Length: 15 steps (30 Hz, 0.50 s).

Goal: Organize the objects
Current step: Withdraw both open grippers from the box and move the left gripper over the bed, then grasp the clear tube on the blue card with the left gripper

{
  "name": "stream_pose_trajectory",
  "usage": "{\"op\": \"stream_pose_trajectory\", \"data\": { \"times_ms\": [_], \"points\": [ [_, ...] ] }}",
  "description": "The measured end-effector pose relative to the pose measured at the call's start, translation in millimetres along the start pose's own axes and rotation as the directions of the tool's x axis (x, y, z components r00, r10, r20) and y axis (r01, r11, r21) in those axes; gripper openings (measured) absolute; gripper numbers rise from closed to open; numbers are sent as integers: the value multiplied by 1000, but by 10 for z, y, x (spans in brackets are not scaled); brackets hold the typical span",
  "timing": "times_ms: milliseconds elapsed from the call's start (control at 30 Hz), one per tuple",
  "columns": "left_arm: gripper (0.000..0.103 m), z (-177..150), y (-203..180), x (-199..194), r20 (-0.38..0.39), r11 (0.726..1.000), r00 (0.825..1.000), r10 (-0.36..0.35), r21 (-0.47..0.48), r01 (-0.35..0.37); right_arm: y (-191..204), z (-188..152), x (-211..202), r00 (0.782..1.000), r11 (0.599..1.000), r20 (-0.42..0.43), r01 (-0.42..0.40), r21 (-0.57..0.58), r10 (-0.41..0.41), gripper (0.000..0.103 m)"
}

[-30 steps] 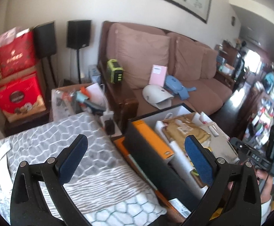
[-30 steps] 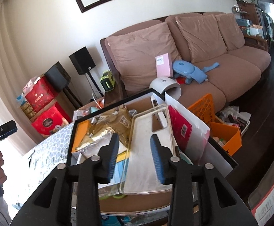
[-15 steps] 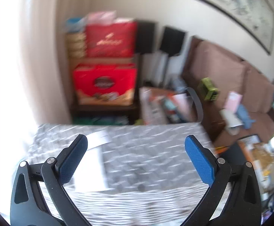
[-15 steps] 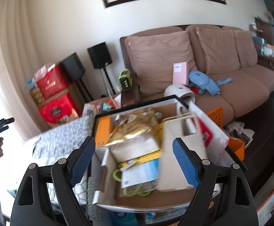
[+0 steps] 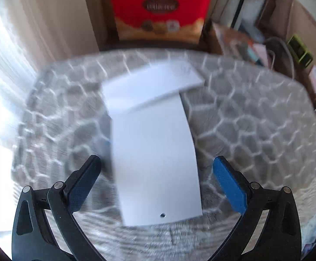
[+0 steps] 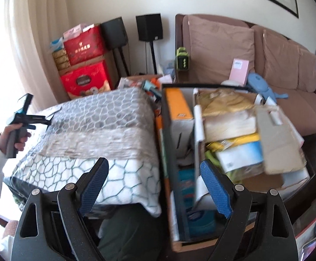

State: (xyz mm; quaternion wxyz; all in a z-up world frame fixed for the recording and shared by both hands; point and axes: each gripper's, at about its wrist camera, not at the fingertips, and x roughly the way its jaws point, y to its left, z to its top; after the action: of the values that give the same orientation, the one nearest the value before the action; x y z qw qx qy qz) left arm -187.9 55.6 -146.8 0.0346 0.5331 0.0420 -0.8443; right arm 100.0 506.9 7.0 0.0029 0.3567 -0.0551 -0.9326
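In the left wrist view my left gripper [image 5: 155, 180] is open, pointing down over a long white sheet [image 5: 155, 163] on the grey honeycomb tablecloth [image 5: 255, 130]. A second white sheet [image 5: 151, 87] lies across its far end. The long sheet's near end lies between the blue pads [image 5: 229, 187], apart from them. My right gripper [image 6: 153, 187] is open and holds nothing, near the left wall of the black box [image 6: 168, 148]. A clear phone case [image 6: 275, 139] rests on the heap inside. The left gripper [image 6: 25, 113] shows far left, held by a hand [image 6: 14, 137].
The box holds an orange carton [image 6: 177, 104], gold bags [image 6: 223, 102] and papers. Behind stand a brown sofa [image 6: 288, 76], red gift boxes [image 6: 86, 82], two black speakers [image 6: 149, 27] and a green device [image 6: 183, 59]. Clutter fills the gap between table and sofa.
The right gripper opened, left the clear phone case in the box and swung left. The left gripper swung left and down from the box to above the white sheets.
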Motion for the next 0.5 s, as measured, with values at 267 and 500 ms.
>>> {"op": "stream_pose_trajectory", "data": {
  "times_ms": [267,500],
  "points": [
    [103,-16,-5,22,35,998,999,23,-57,-21,166,-147,47,1000,1000,-18,-8,26,8,88],
    [98,-68,48,-30,109,999,994,13,-49,-7,117,-230,-21,1000,998,-21,-11,64,12,88]
  ]
}}
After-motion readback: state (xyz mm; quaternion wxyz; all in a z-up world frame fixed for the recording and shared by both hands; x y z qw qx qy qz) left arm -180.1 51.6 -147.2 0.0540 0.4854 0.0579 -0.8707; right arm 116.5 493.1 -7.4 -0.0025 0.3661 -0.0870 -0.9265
